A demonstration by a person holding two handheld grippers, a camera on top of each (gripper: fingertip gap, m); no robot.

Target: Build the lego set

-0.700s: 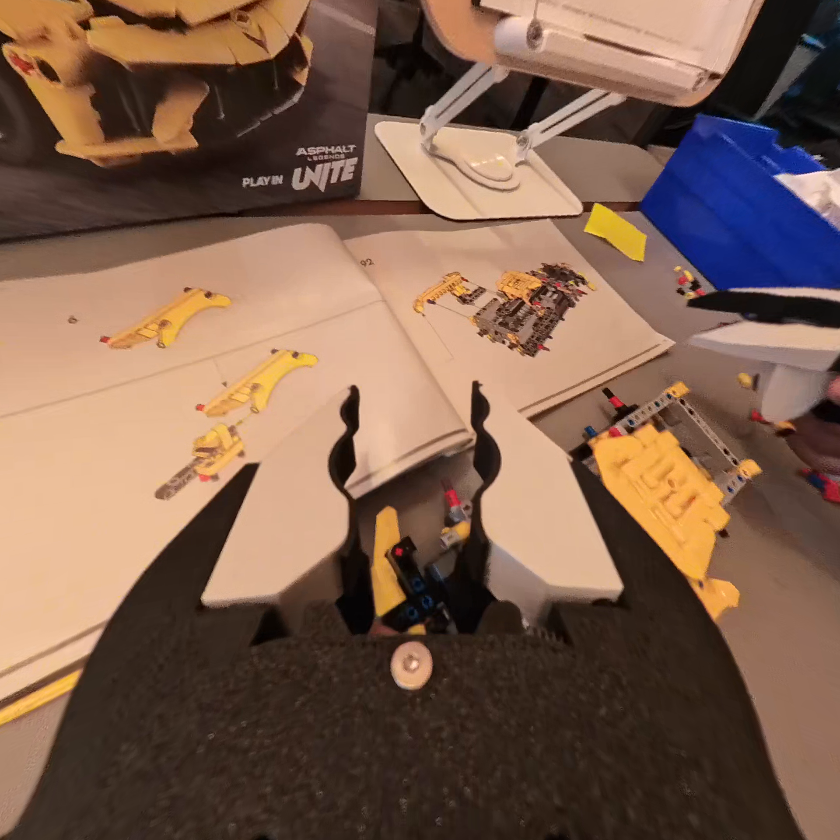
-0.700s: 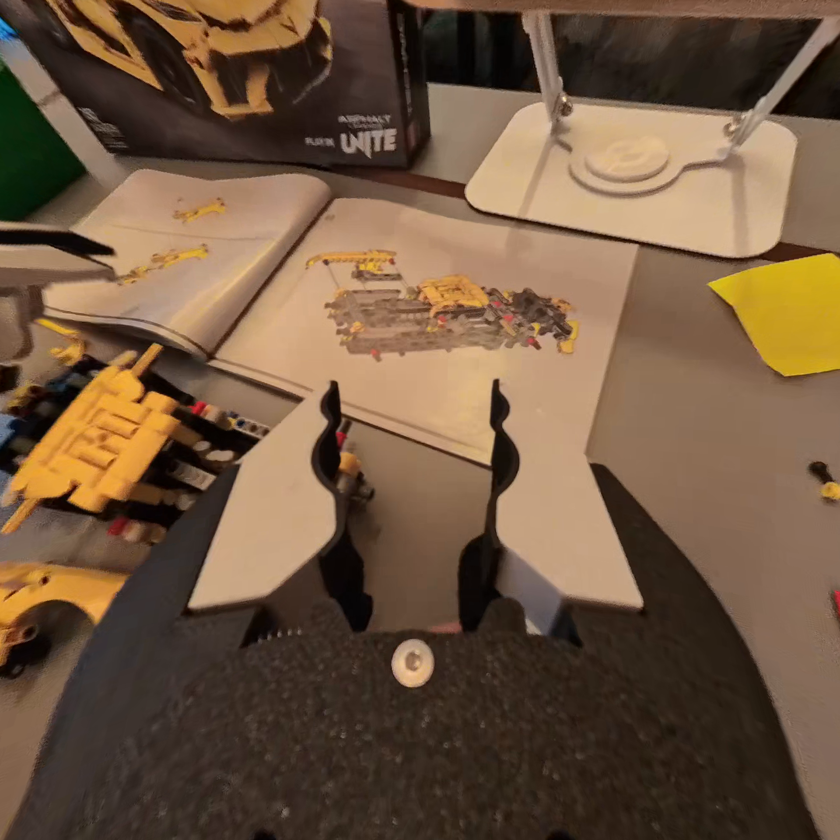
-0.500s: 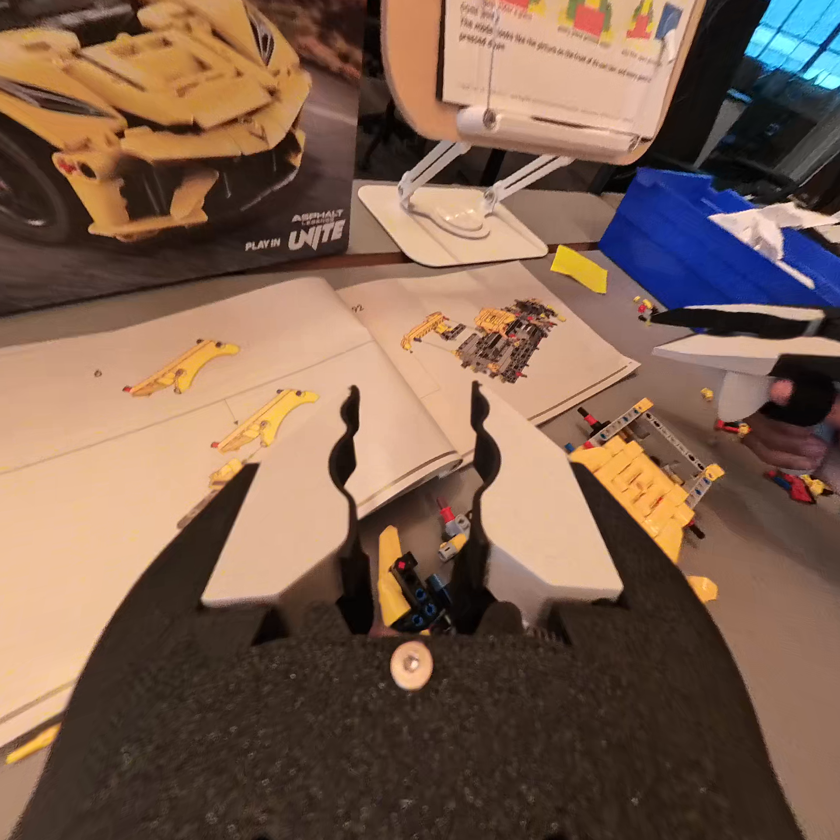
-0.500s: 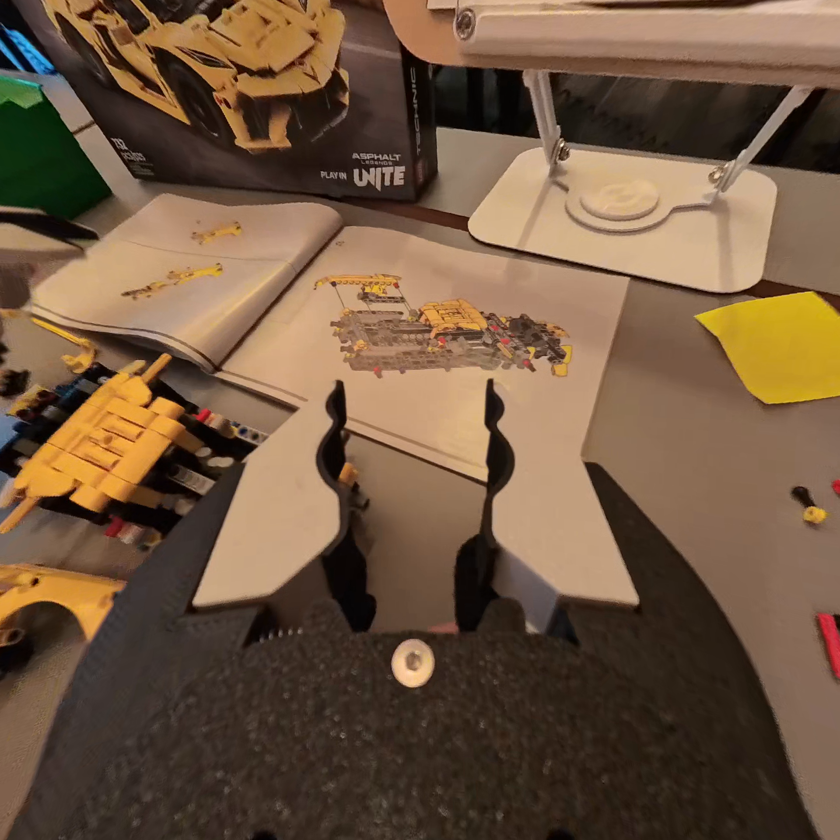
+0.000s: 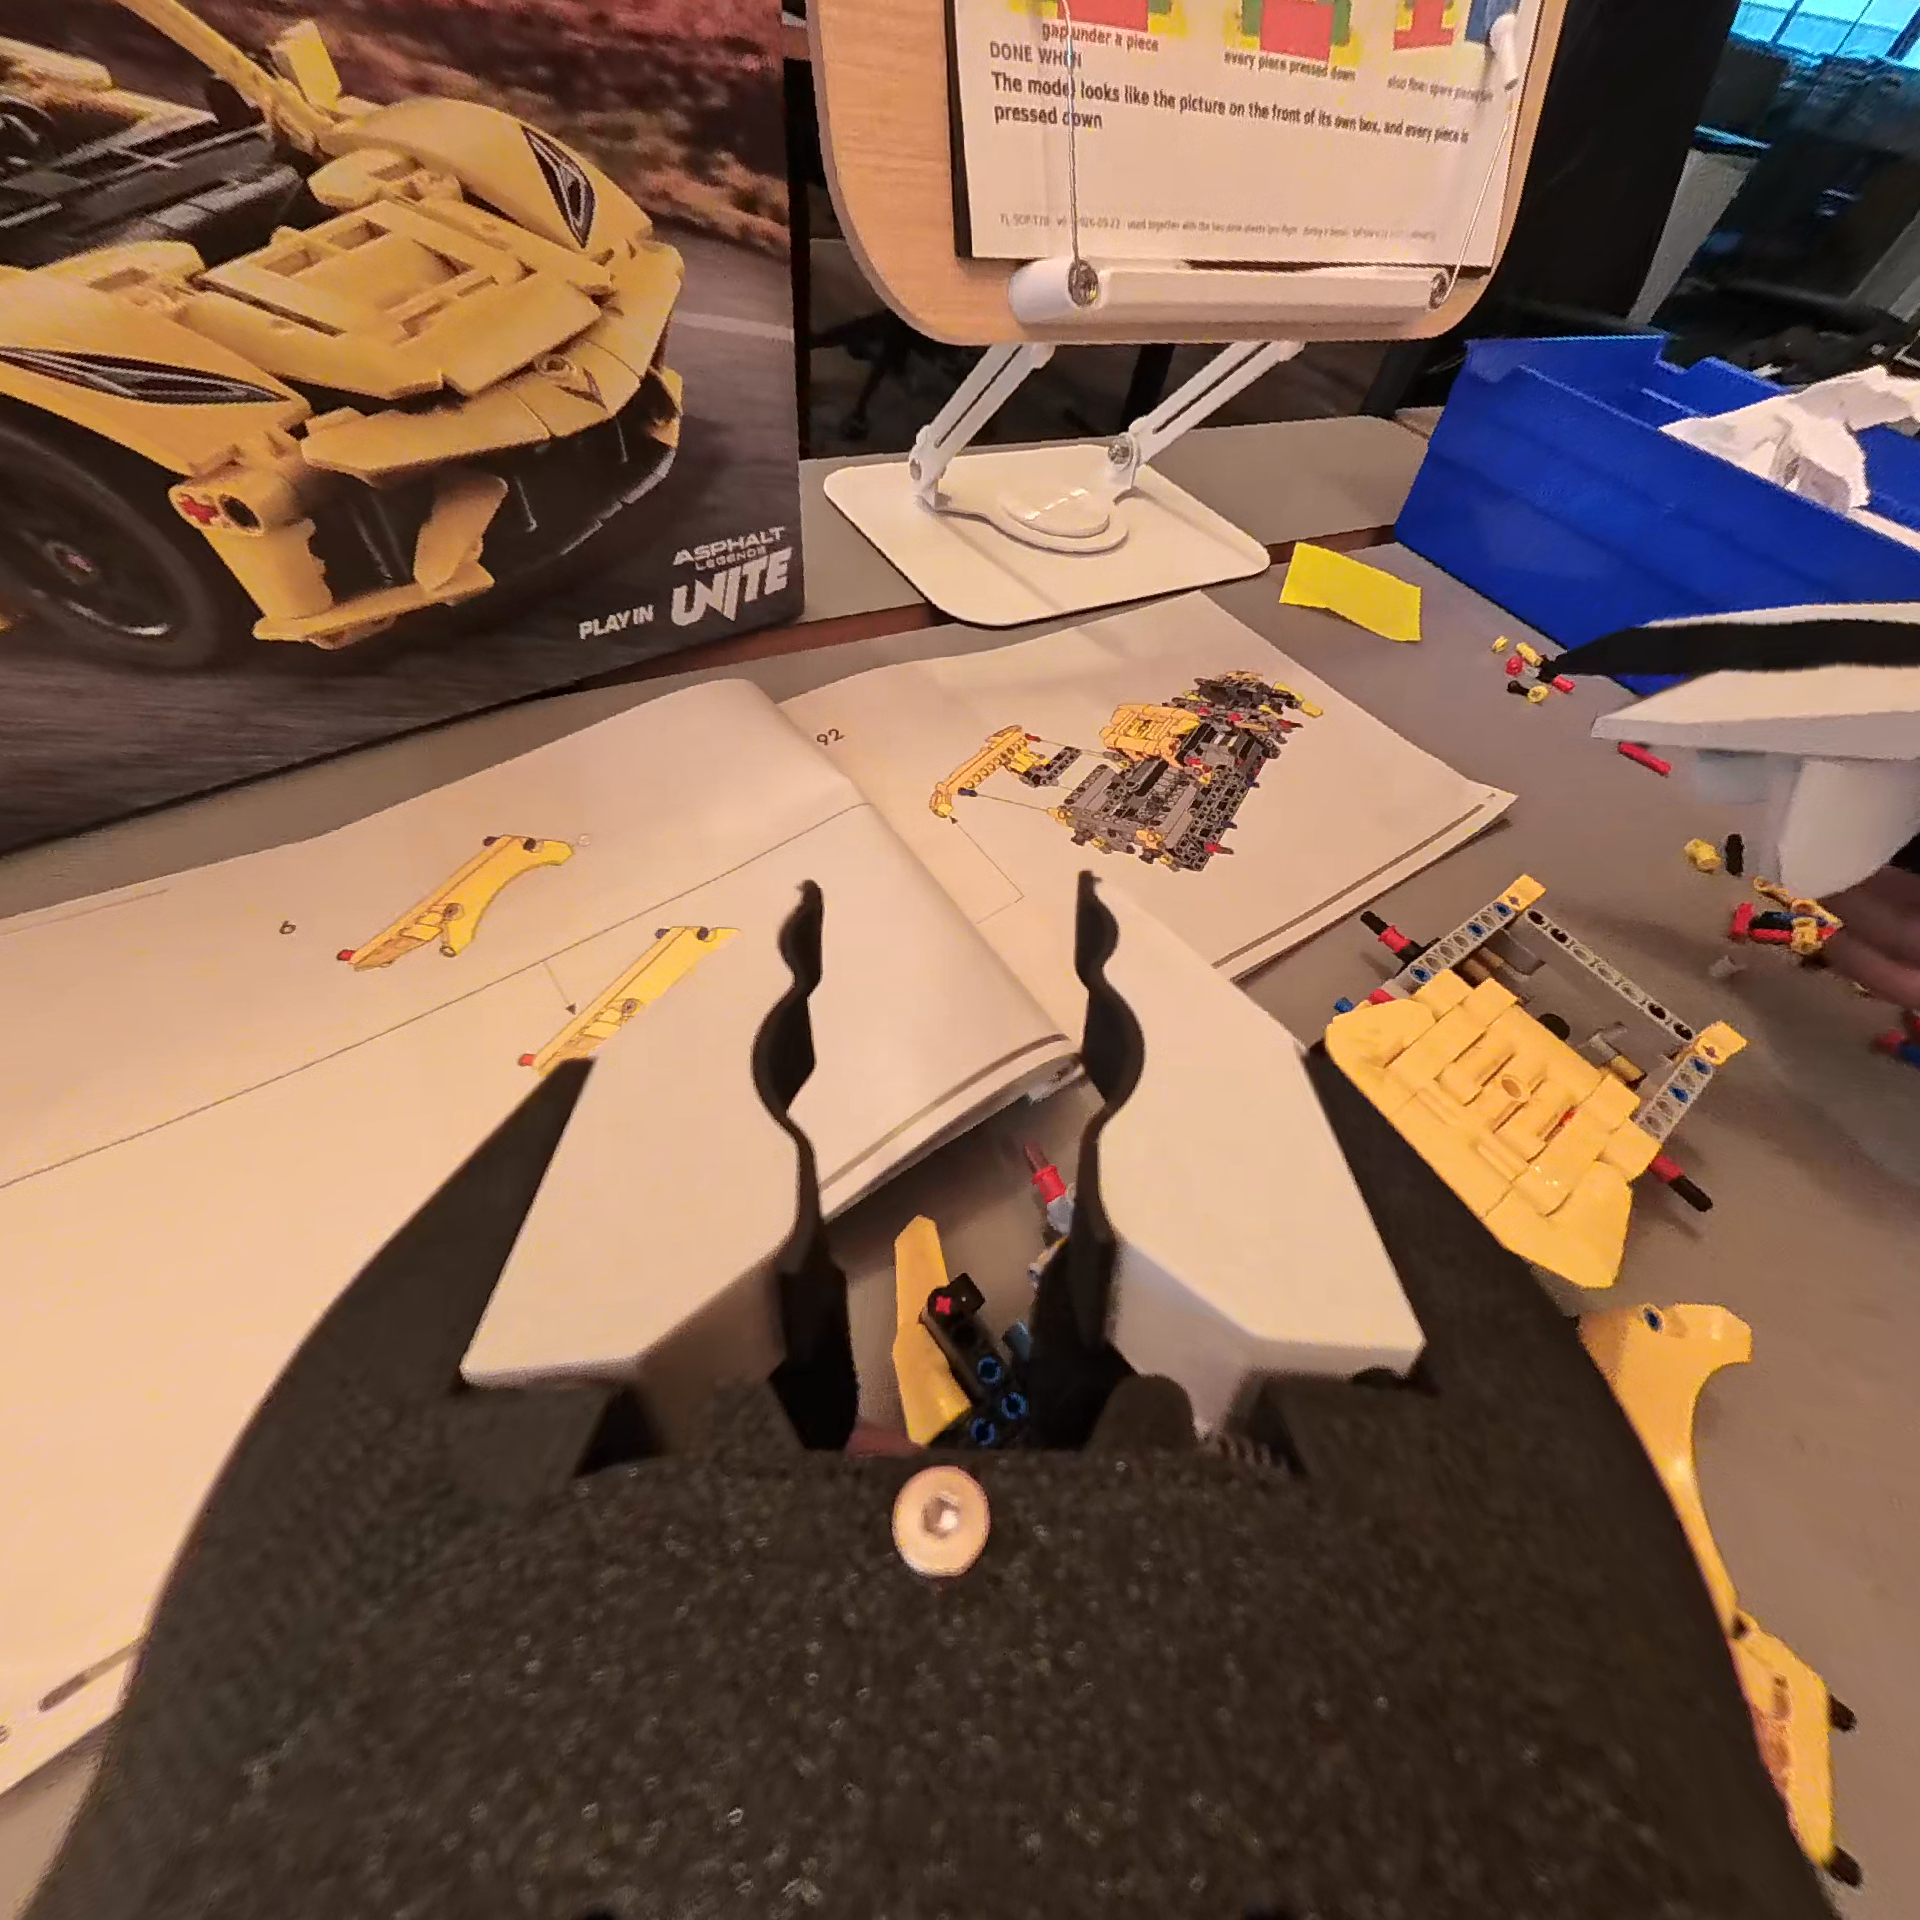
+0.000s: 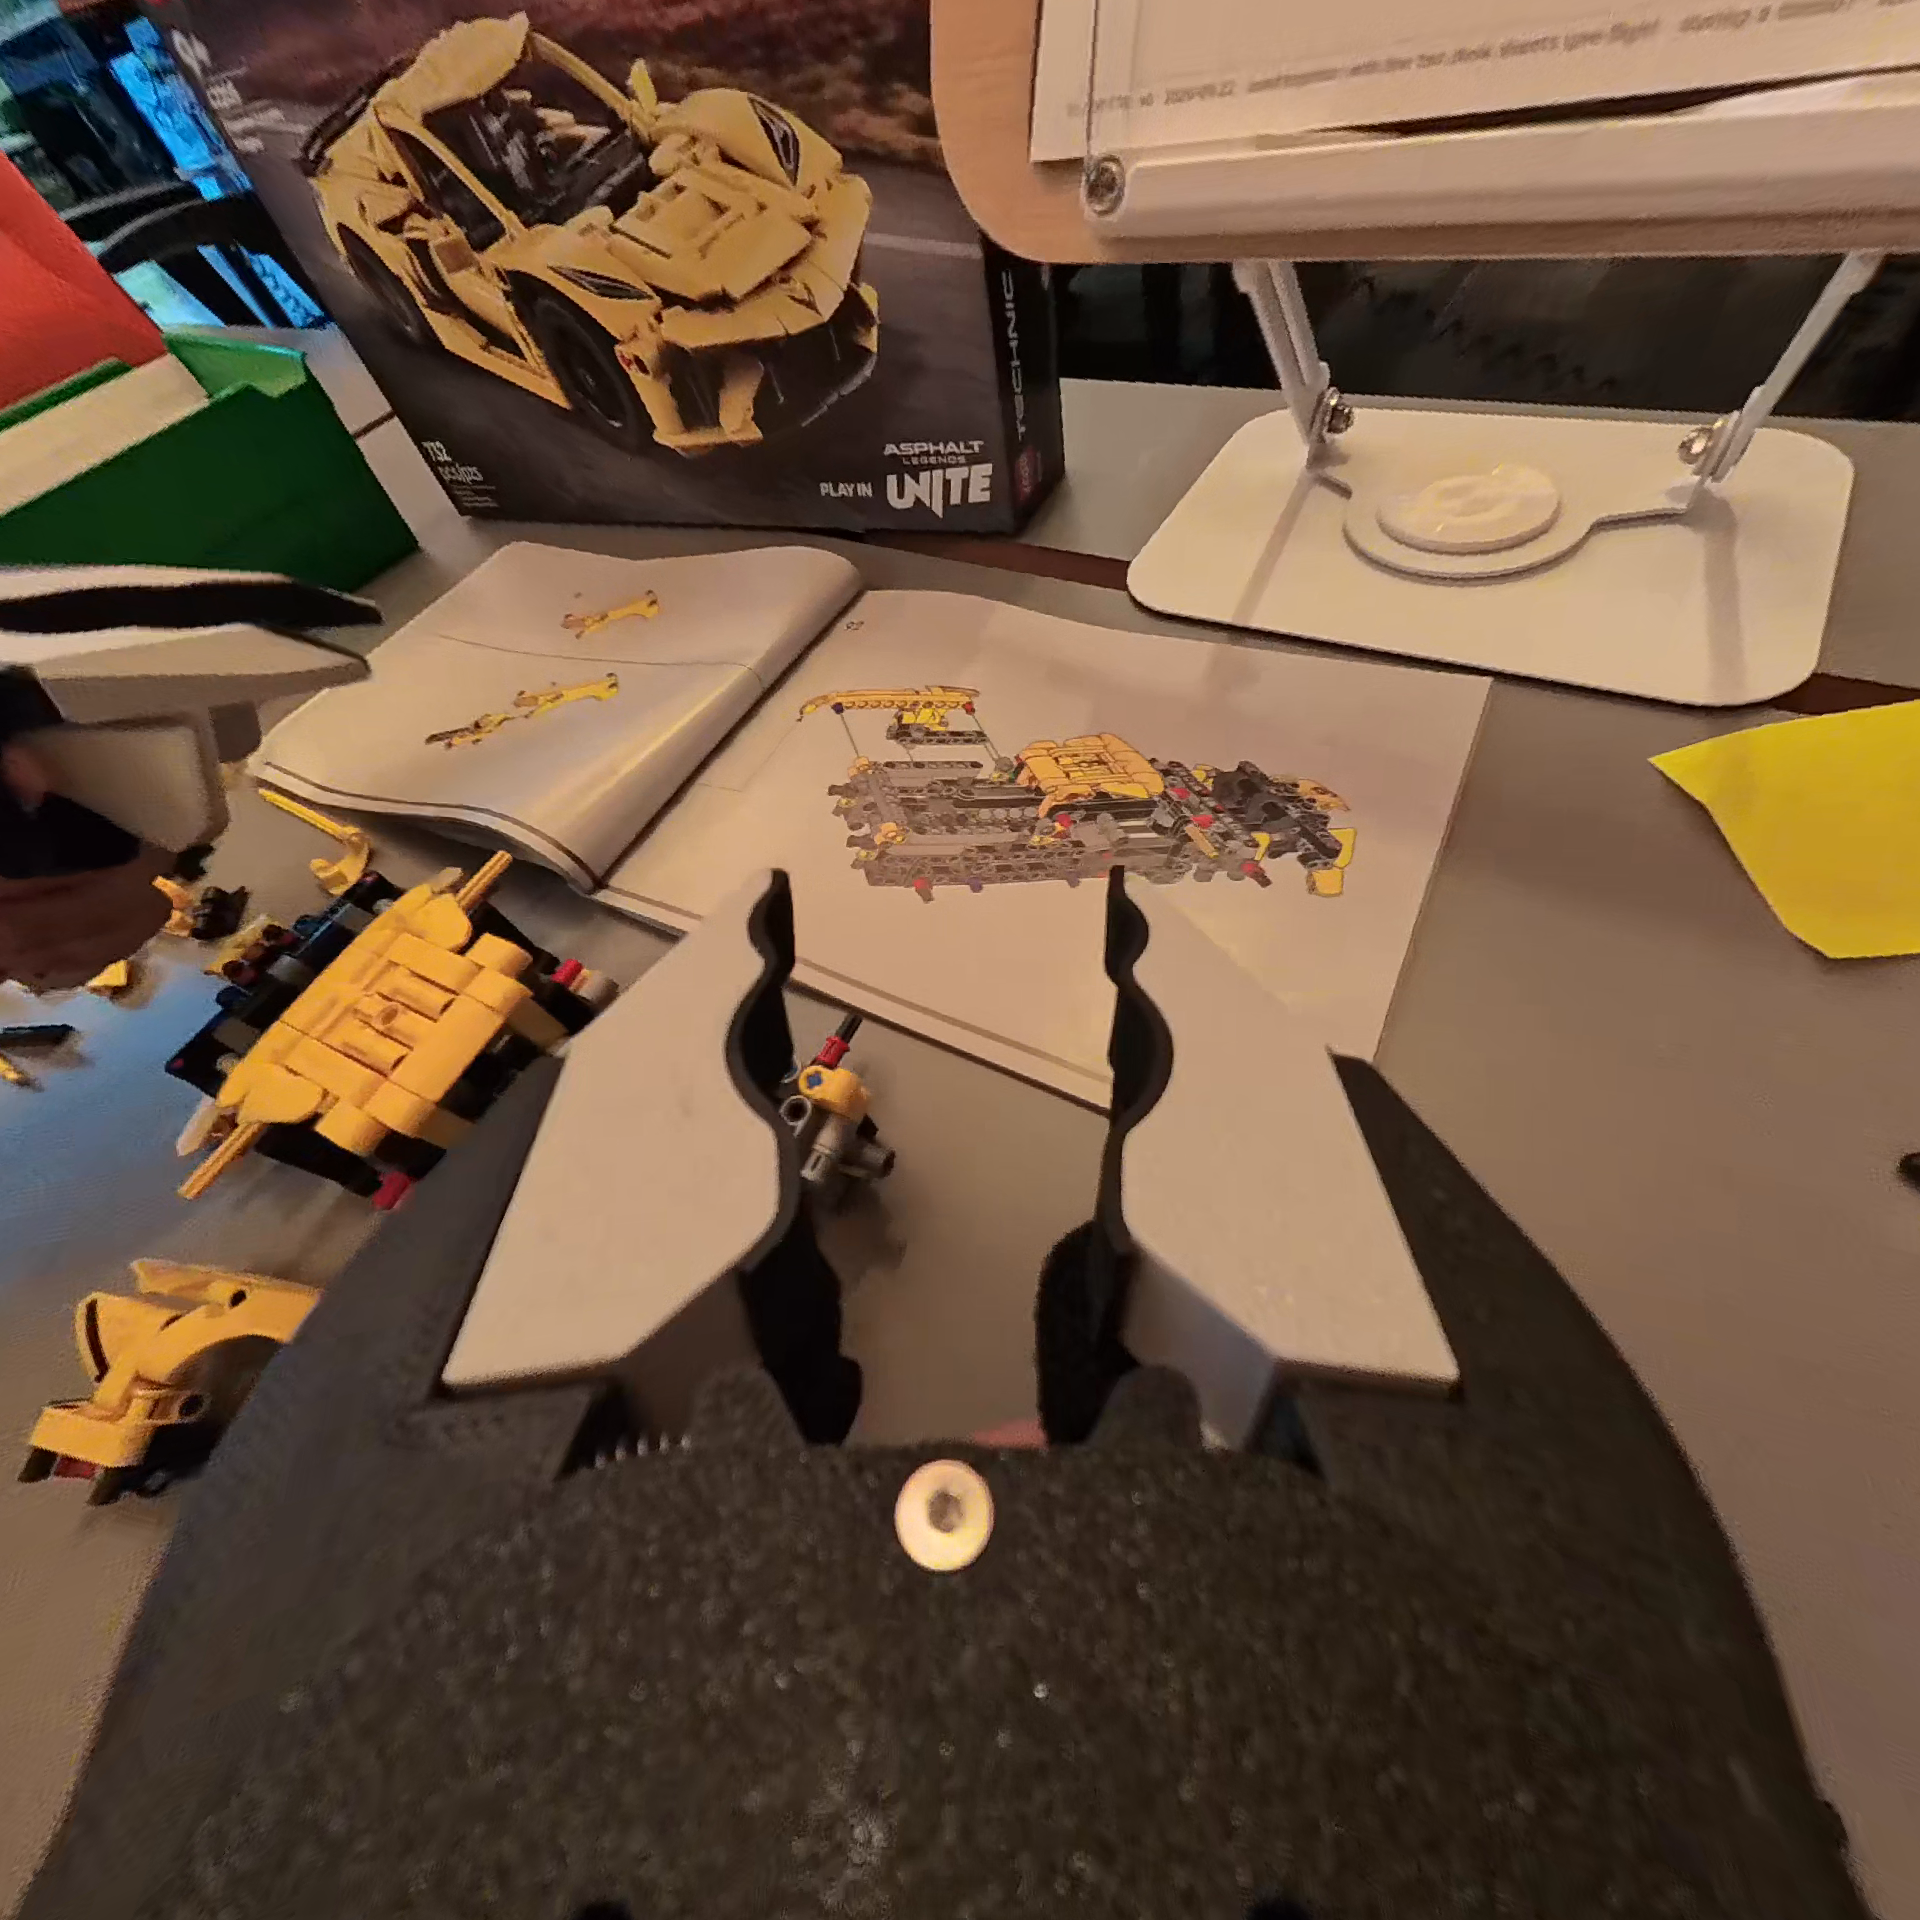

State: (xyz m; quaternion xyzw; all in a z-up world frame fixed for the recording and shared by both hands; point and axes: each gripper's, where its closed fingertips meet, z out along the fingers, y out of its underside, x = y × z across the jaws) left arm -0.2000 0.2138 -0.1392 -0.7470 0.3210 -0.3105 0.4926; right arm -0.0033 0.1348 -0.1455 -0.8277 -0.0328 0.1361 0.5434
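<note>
My left gripper (image 5: 945, 902) is open and hovers over the edge of the open instruction booklet (image 5: 312, 1091). A yellow and black piece (image 5: 935, 1340) lies on the table under the gap between its fingers. My right gripper (image 6: 945, 896) is open and empty, over the table in front of the booklet (image 6: 1091, 665). A small grey and yellow piece (image 6: 836, 1122) lies beside its left finger. The yellow part-built car section (image 5: 1496, 1101) stands between the grippers and shows in the right wrist view (image 6: 384, 1039). A yellow fender part (image 5: 1683, 1382) lies near it, also in the right wrist view (image 6: 156, 1361).
The set's box (image 5: 364, 364) and a white document stand (image 5: 1039, 520) are at the back. A blue bin (image 5: 1621, 499) is on the right, a green bin (image 6: 208, 488) on the left. A yellow paper slip (image 6: 1829, 821) and loose small parts (image 5: 1527, 670) lie on the table.
Both views have tilted upward and pulled back, so more of the box and stand shows. Both grippers stay open. The parts on the table have not moved.
</note>
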